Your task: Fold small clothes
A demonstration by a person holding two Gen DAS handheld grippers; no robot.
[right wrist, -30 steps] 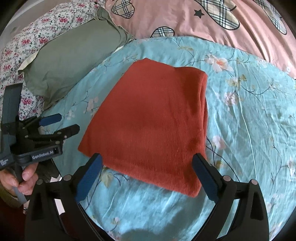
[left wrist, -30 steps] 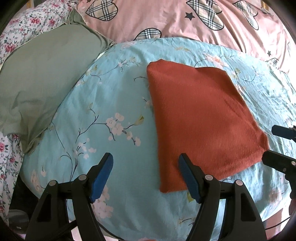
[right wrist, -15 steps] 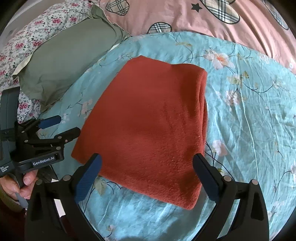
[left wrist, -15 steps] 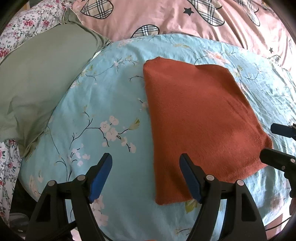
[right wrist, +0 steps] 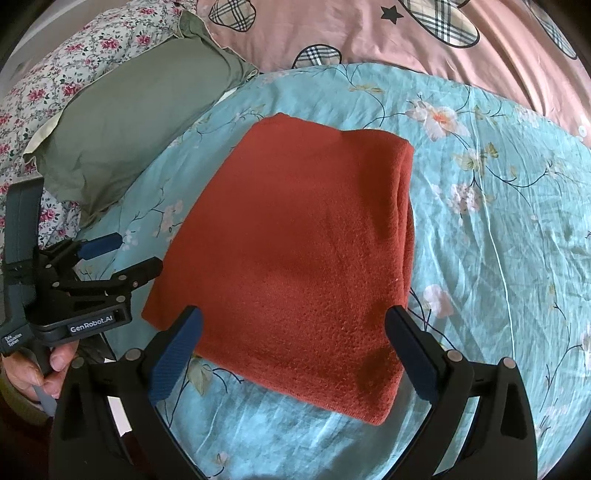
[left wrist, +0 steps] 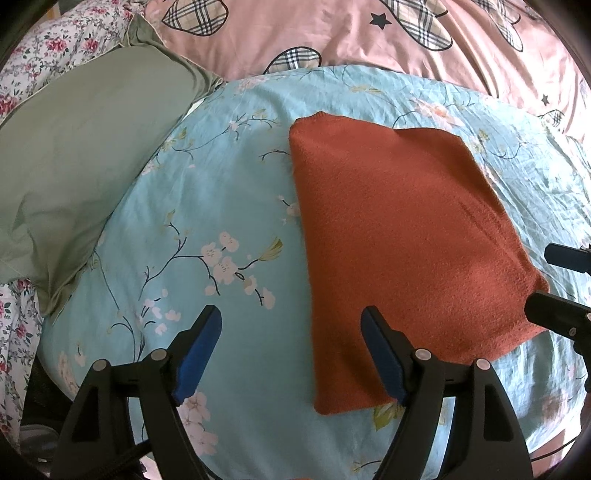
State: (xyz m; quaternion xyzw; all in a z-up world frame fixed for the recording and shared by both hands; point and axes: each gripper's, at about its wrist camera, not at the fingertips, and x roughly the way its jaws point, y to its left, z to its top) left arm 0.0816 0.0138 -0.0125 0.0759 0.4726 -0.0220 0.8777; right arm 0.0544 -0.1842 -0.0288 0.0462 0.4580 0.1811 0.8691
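A rust-red knitted garment (left wrist: 399,236) lies folded into a neat rectangle on the light blue floral cover (left wrist: 207,206). It also shows in the right wrist view (right wrist: 303,251), with its thick folded edge on the right side. My left gripper (left wrist: 291,328) is open and empty, hovering over the garment's near left corner. My right gripper (right wrist: 295,332) is open and empty, just above the garment's near edge. The left gripper also shows at the left of the right wrist view (right wrist: 125,254), and the right gripper's tips show at the right edge of the left wrist view (left wrist: 543,277).
A sage green pillow (left wrist: 77,162) lies to the left, touching the blue cover. A pink quilt with plaid hearts (left wrist: 369,33) lies behind. A floral sheet (right wrist: 55,81) is at the far left. The bed's near edge drops off under the grippers.
Both grippers have moved slightly forward over the garment's near edge and stayed open. The garment has not moved.
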